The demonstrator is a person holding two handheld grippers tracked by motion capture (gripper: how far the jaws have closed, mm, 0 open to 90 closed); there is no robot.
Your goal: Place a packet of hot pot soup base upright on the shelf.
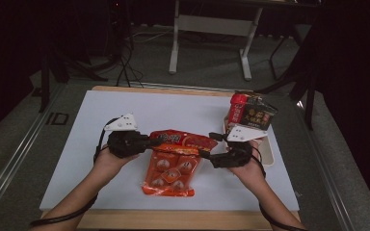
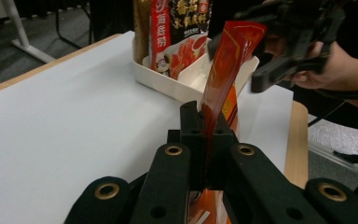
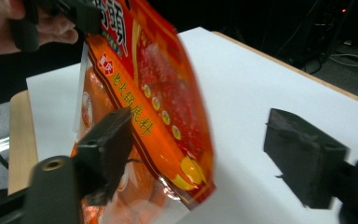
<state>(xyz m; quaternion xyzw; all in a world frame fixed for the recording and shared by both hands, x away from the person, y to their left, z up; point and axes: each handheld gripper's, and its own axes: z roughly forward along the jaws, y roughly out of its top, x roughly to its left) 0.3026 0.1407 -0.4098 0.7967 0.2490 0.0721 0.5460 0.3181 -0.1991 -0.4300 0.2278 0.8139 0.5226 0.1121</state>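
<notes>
Your left tool (image 2: pixel 204 122) clamped the red pouch (image 1: pixel 173 163) by its top edge, lifted above the counter (image 1: pixel 125 108). It looked light, floppy and slick; you should grip the flat seam. Your right tool (image 3: pixel 205 154) gaped around its far corner.

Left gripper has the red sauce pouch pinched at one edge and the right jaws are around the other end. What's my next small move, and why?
Probably close the right gripper on the pouch's free corner. The left gripper is shut on the red pouch, which hangs tilted above the table, while the right jaws stand open on either side of its lower corner without pressing it. A second grip would steady it.
</notes>
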